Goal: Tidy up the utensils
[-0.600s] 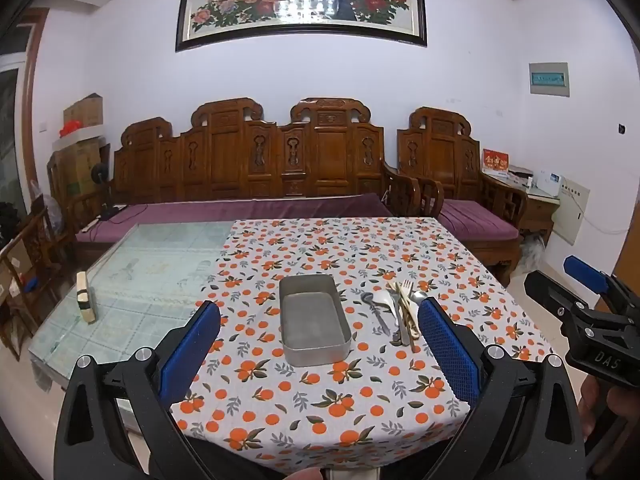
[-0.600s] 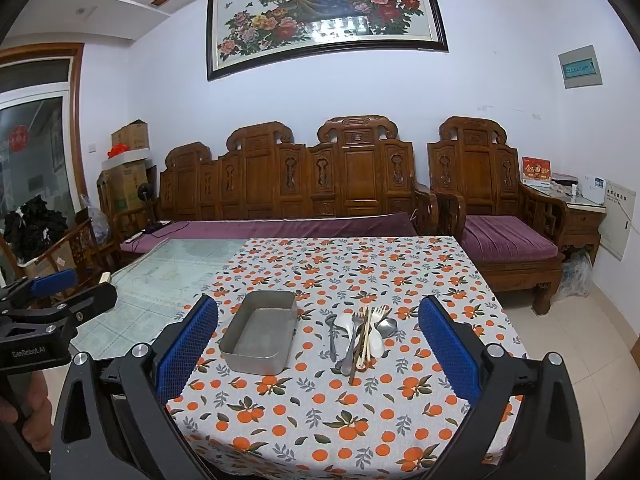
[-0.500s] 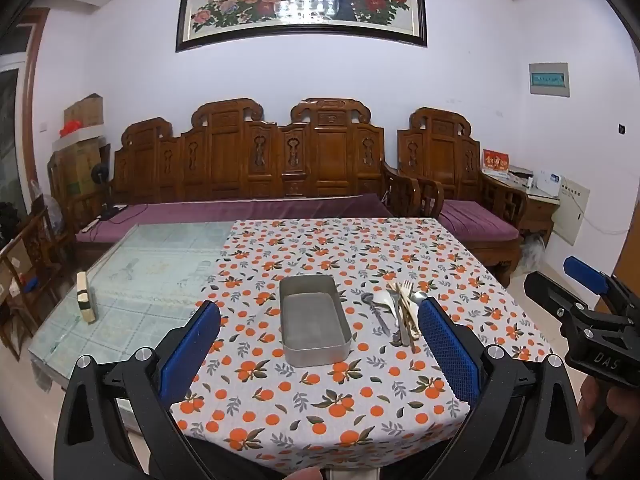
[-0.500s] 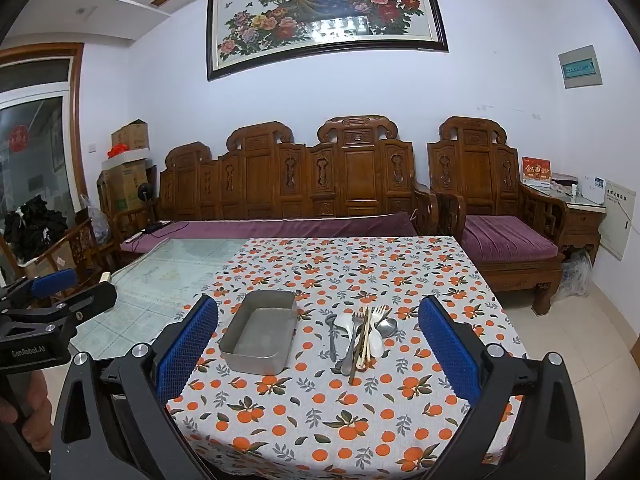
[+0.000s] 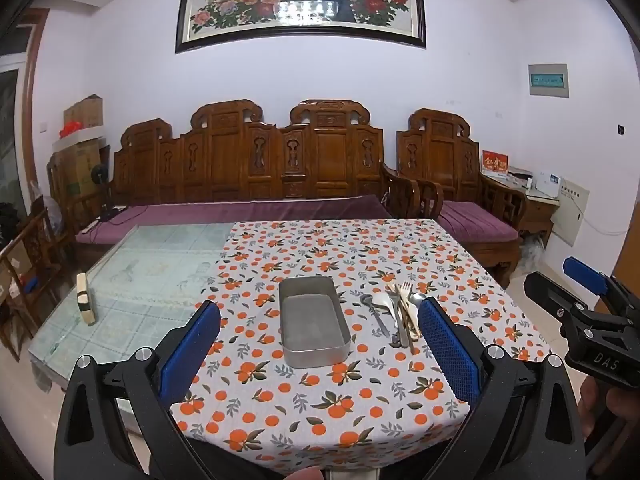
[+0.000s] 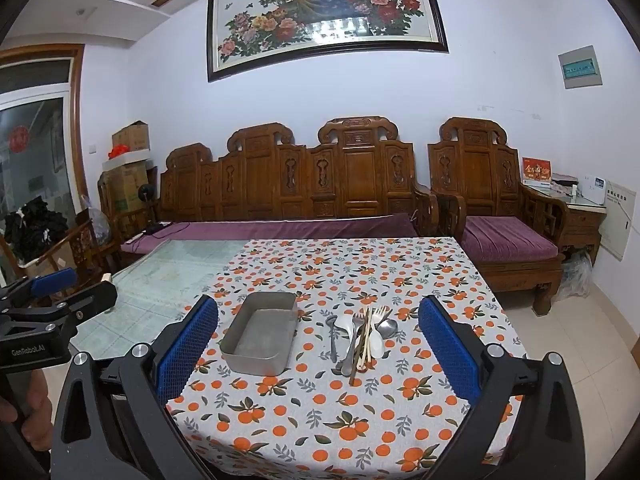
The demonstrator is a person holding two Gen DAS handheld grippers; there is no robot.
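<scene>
An empty grey metal tray (image 5: pixel 313 322) (image 6: pixel 262 332) sits on the orange-patterned tablecloth (image 5: pixel 340 392) (image 6: pixel 360 276). To its right lies a heap of utensils (image 5: pixel 396 314) (image 6: pixel 362 336): metal spoons, a fork, white plastic spoons and wooden chopsticks. My left gripper (image 5: pixel 318 344) hangs open above the table's near edge with nothing between its blue pads. My right gripper (image 6: pixel 318 340) is likewise open and holds nothing, short of the utensils. Each gripper shows at the side of the other's view, the right one (image 5: pixel 584 312) and the left one (image 6: pixel 60 296).
The bare glass tabletop (image 5: pixel 152 280) lies left of the cloth, with a small wooden block (image 5: pixel 85 298) near its left edge. A carved wooden sofa (image 5: pixel 280 168) and an armchair (image 6: pixel 496 208) stand behind the table. A tiled floor (image 6: pixel 580 340) runs to the right.
</scene>
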